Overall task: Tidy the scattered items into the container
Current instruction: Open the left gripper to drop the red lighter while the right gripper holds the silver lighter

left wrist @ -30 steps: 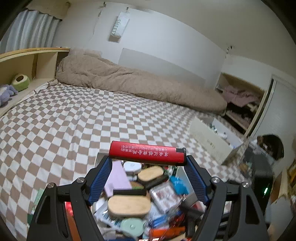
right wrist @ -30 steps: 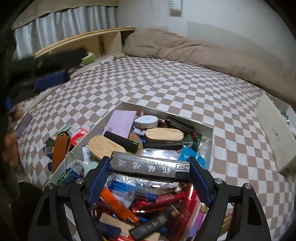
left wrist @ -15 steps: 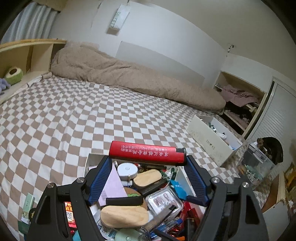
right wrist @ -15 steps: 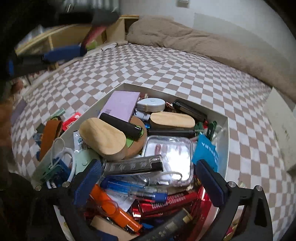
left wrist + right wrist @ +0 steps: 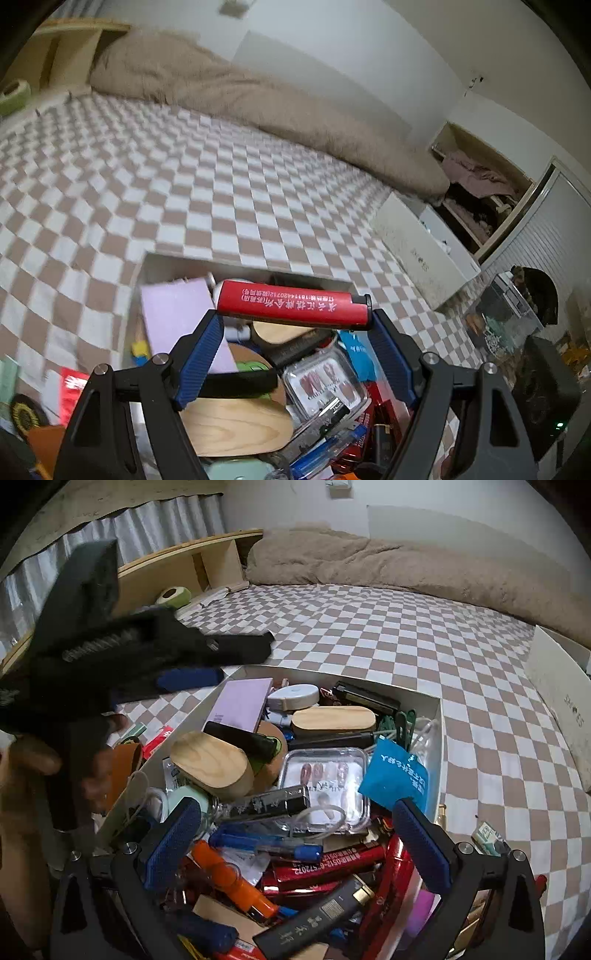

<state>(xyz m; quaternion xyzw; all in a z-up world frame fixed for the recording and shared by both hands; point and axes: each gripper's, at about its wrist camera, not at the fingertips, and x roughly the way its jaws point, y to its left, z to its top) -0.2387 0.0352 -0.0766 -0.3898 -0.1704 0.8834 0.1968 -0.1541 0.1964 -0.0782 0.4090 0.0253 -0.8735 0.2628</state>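
Here the left gripper [image 5: 295, 314] clamps a red lighter [image 5: 293, 304] crosswise between its blue pads, above the white container [image 5: 439, 716] on the checkered bedspread [image 5: 221, 177]. The right gripper [image 5: 295, 834] has just been opening and its jaws stand wide with nothing pressed between them; the black lighter [image 5: 269, 805] lies in the container on a clear plastic case [image 5: 325, 775], beside a wooden block [image 5: 210, 764] and a blue packet [image 5: 395, 775]. A few items lie on the bedspread left of the container, among them a red packet [image 5: 72, 391].

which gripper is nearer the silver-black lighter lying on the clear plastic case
Right. The right gripper, jaws just opened, hangs right over the silver-black lighter. The left gripper, farther off, clamps a red lighter.
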